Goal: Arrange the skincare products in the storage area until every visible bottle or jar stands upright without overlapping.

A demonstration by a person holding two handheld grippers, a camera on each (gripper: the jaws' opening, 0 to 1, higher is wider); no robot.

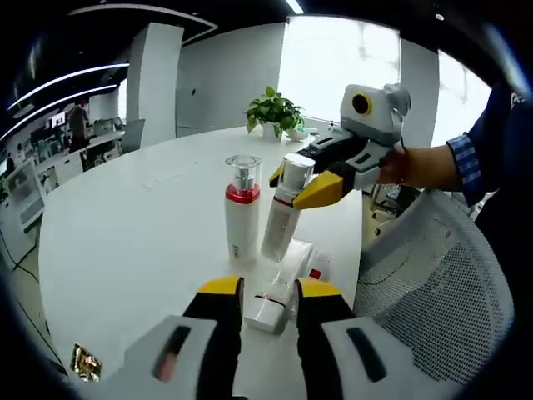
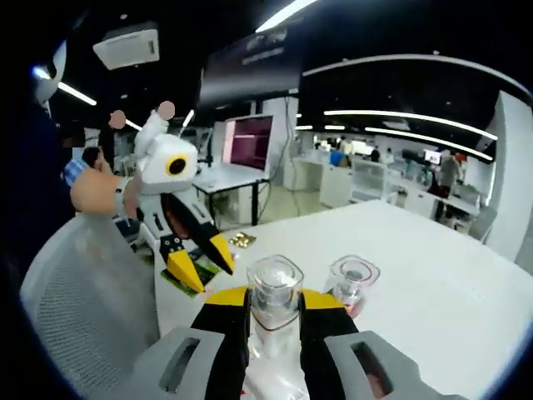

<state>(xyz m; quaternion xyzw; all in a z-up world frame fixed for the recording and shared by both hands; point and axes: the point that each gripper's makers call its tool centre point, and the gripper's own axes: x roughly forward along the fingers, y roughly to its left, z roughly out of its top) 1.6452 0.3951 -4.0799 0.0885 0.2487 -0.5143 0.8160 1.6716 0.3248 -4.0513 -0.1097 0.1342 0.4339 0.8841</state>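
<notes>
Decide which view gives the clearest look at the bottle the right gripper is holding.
The left gripper view: the tilted bottle shows full length there, held at its cap by the right gripper. The right gripper view catches just its clear cap from above, between the jaws.

A large round white table (image 1: 125, 242) stands in an open office. At its far edge a green potted plant (image 1: 275, 111) sits before a bright window (image 1: 337, 71) — the daylight there is very strong. A grey mesh chair (image 1: 441, 275) is just beside the table. Long light strips (image 2: 391, 117) cross the dark ceiling, and a lit screen (image 2: 250, 140) hangs behind a white desk (image 2: 229, 179) — further desks are seen far behind.
</notes>
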